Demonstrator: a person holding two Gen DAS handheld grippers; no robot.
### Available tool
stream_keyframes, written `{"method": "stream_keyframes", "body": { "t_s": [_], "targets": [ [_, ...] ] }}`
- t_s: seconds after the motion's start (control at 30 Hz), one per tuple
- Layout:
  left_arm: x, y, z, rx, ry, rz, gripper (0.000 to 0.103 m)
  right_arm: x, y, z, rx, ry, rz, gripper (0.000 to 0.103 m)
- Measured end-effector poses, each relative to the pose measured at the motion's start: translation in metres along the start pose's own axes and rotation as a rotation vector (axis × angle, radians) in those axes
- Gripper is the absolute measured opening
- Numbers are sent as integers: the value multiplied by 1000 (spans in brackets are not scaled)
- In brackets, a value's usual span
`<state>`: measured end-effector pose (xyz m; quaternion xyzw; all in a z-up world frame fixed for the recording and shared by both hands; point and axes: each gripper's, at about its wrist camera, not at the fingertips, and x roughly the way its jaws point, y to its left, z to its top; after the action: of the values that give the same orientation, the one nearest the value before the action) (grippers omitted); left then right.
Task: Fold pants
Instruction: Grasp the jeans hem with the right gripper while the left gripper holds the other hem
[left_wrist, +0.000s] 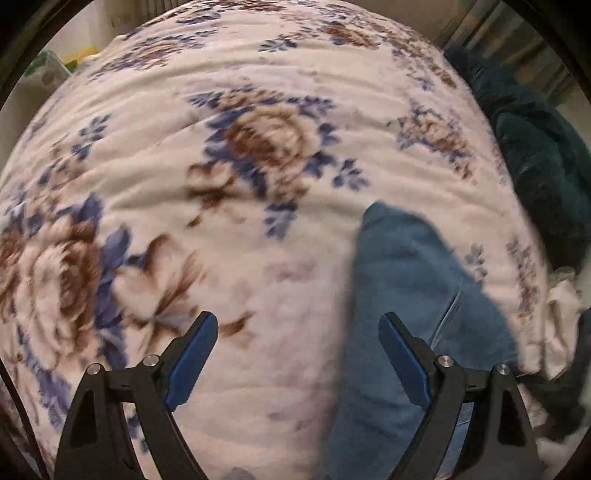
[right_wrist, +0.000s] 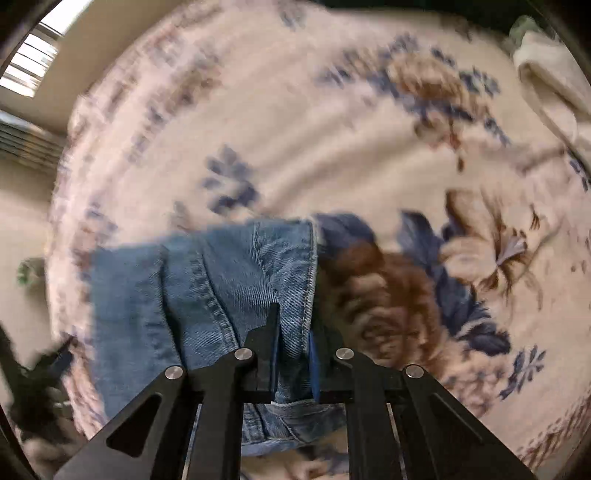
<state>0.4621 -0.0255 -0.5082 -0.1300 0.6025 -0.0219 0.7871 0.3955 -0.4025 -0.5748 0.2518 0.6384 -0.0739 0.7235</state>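
Observation:
Blue denim pants (right_wrist: 221, 288) lie on a floral blanket (right_wrist: 295, 129). My right gripper (right_wrist: 293, 343) is shut on a hemmed edge of the pants, with denim pinched between the fingers and hanging below them. In the left wrist view the pants (left_wrist: 399, 295) run from the middle right down to the bottom edge. My left gripper (left_wrist: 297, 332) is open and empty above the blanket, and its right finger (left_wrist: 402, 350) is over the pants.
The blanket (left_wrist: 258, 92) covers a bed. A dark teal fleece (left_wrist: 535, 155) lies at the right edge, with white cloth (left_wrist: 561, 306) below it. A cream garment (right_wrist: 550, 74) lies at the top right of the right wrist view. A window (right_wrist: 29, 62) is at the left.

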Motion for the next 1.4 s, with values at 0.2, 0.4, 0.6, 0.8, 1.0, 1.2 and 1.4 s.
{"method": "stream_keyframes", "body": {
  "t_s": [0.2,0.4,0.6,0.8,1.0,1.2,1.4],
  "targets": [
    [58,-19,62,-42,165,-154,88,44,15,12,-33,124,-27,32],
    [119,-51,89,85,321,-193,65,32,2,4,51,122,19,63],
    [130,-58,91,207,301,-162,21,47,-14,-14,85,152,33,63],
    [135,-14,101,-80,347,-357,26,57,-9,-9,91,171,31,63],
    [51,-6,67,-11,199,-379,65,24,-31,-20,213,149,137,66],
    [35,-1,-26,36,289,-358,68,29,-48,-60,330,215,260,69],
    [54,-1,-74,16,332,-323,68,83,-62,-89,543,321,422,69]
  ]
}}
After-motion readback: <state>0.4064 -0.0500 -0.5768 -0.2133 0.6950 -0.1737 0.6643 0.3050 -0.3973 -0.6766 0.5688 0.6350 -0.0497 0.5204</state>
